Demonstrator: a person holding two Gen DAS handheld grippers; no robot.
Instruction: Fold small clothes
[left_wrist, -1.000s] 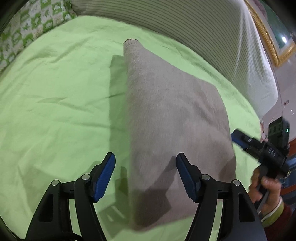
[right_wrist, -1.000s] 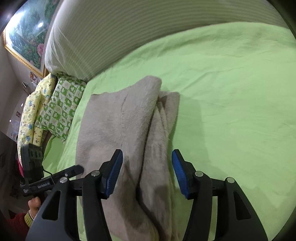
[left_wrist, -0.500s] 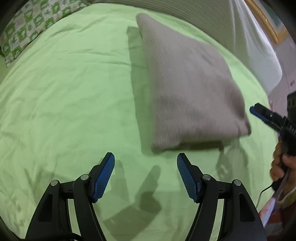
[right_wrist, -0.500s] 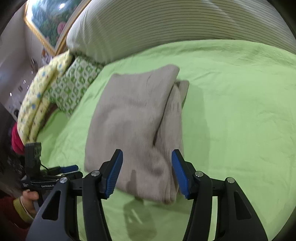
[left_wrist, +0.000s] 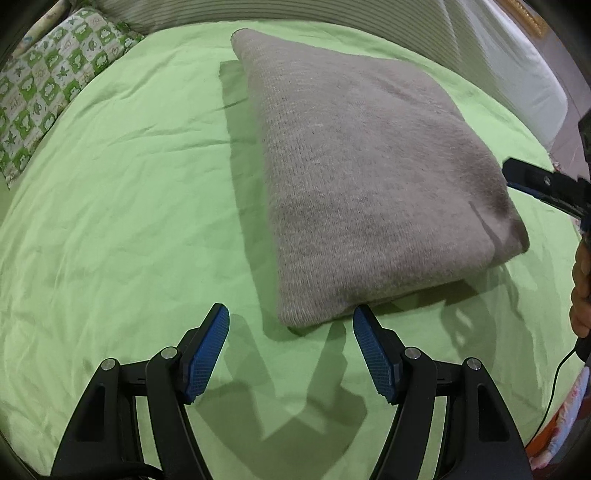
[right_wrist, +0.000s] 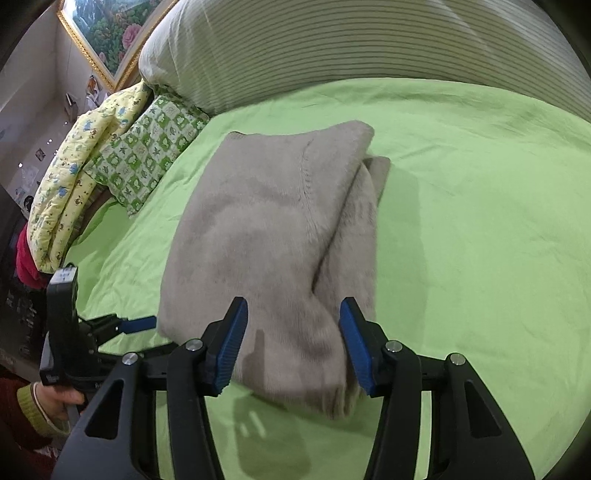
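Nearest in the left wrist view, the left tool (left_wrist: 291, 345) hangs over the green bed sheet (left_wrist: 122, 229) with its blue pads spread apart and nothing between them, just short of the near corner of the folded grey knitted sweater (left_wrist: 365, 177). The right tool (right_wrist: 293, 343) straddles the sweater's near end, its jaws closing around the fabric with a gap on each side. The sweater lies flat on the bed. Beyond it are a green checked pillow (right_wrist: 155, 147), a striped duvet (right_wrist: 369, 51) and a framed flower painting (right_wrist: 107, 33).
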